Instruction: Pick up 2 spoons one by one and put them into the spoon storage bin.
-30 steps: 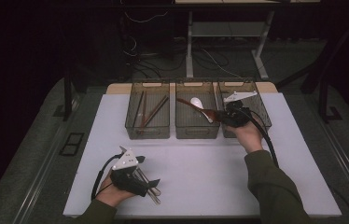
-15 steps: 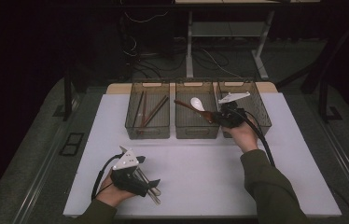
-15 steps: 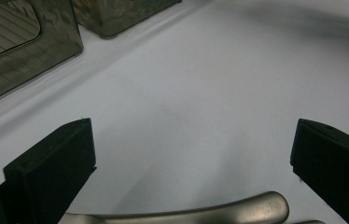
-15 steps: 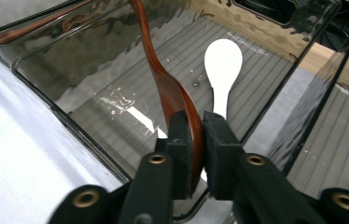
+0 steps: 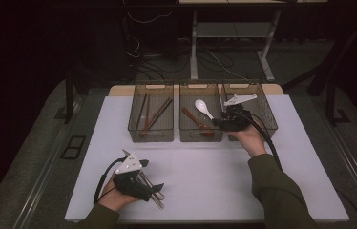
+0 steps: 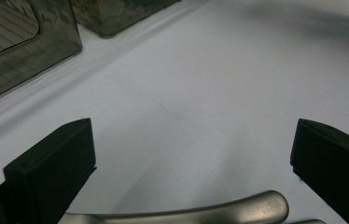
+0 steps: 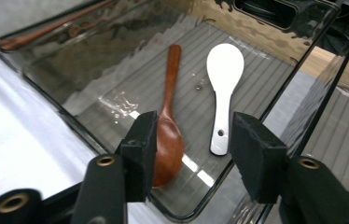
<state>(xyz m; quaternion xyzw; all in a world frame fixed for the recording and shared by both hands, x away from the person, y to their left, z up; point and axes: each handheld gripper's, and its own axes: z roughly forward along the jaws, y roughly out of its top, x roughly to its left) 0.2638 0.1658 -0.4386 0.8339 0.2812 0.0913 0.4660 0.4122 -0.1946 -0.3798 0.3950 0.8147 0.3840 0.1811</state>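
A wooden spoon [image 5: 193,120] [image 7: 168,135] and a white spoon [image 5: 204,109] [image 7: 224,79] lie side by side on the floor of the middle smoky bin [image 5: 200,86]. My right gripper [image 5: 219,123] [image 7: 191,135] hovers over that bin's near right corner. Its jaws have just been opening and stand apart with nothing between them, the wooden spoon's bowl lying below the left jaw. At the table's near left, my left gripper [image 5: 157,188] [image 6: 191,154] stands open, low over metal cutlery [image 5: 156,196] whose handle [image 6: 200,213] lies between the wide jaws.
The left bin [image 5: 151,86] holds dark chopsticks [image 5: 152,114]. The right bin [image 5: 262,109] stands beside my right hand. All three bins line the far edge of the white table top [image 5: 205,167]. A cable trails from each gripper.
The wooden spoon, held in my right gripper's jaws a second ago, now lies loose in the middle bin. Those jaws have opened. My left gripper has kept still.
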